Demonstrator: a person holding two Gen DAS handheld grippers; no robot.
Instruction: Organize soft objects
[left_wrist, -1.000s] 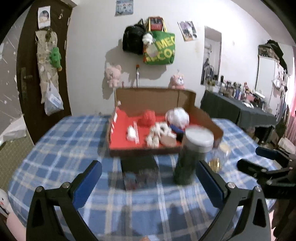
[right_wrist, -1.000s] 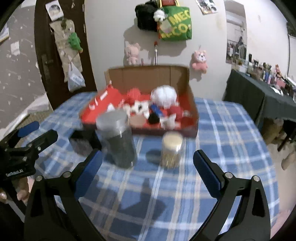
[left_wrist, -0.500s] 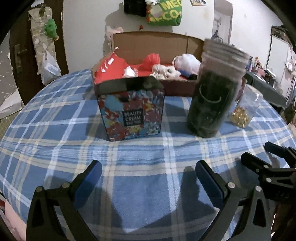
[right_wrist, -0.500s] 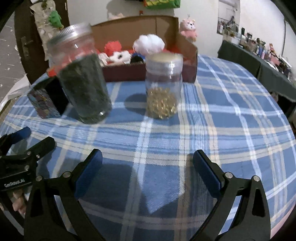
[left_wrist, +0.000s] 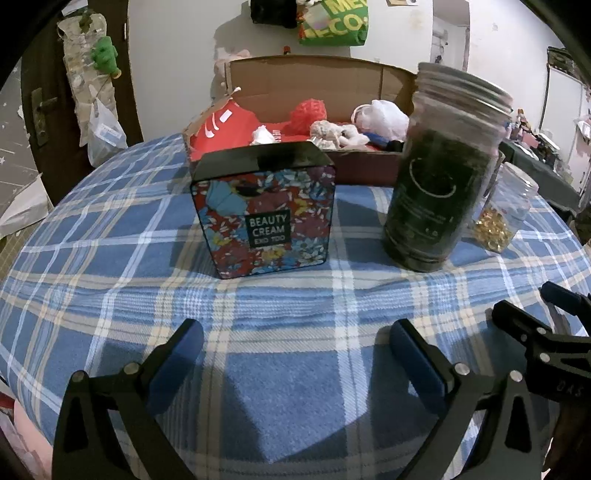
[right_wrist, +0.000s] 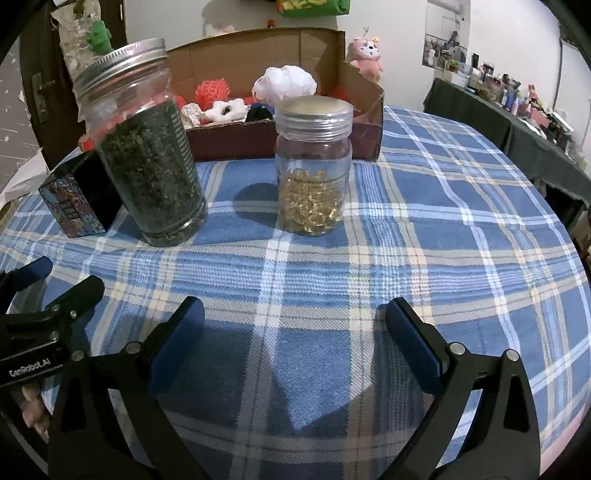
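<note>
An open cardboard box (left_wrist: 280, 77) stands at the far side of the table. Its red inside holds a red mesh pouf (left_wrist: 308, 112), a white pouf (right_wrist: 284, 83), pale scrunchies (left_wrist: 332, 133) and small blue and black pieces. My left gripper (left_wrist: 293, 339) hovers open and empty over the checked cloth, facing a floral tin (left_wrist: 264, 210). My right gripper (right_wrist: 293, 317) is open and empty too, in front of a small jar of golden capsules (right_wrist: 314, 166). Each gripper shows at the edge of the other's view.
A tall jar of dark dried herbs (right_wrist: 147, 162) with a metal lid stands between the tin and the capsule jar, in front of the box. The blue checked tablecloth (left_wrist: 295, 387) covers a round table. A dark side table with bottles (right_wrist: 517, 110) is to the right.
Both grippers have come down from a high view to just above the cloth, closer to the tin and jars. Both stay open. No object has moved.
</note>
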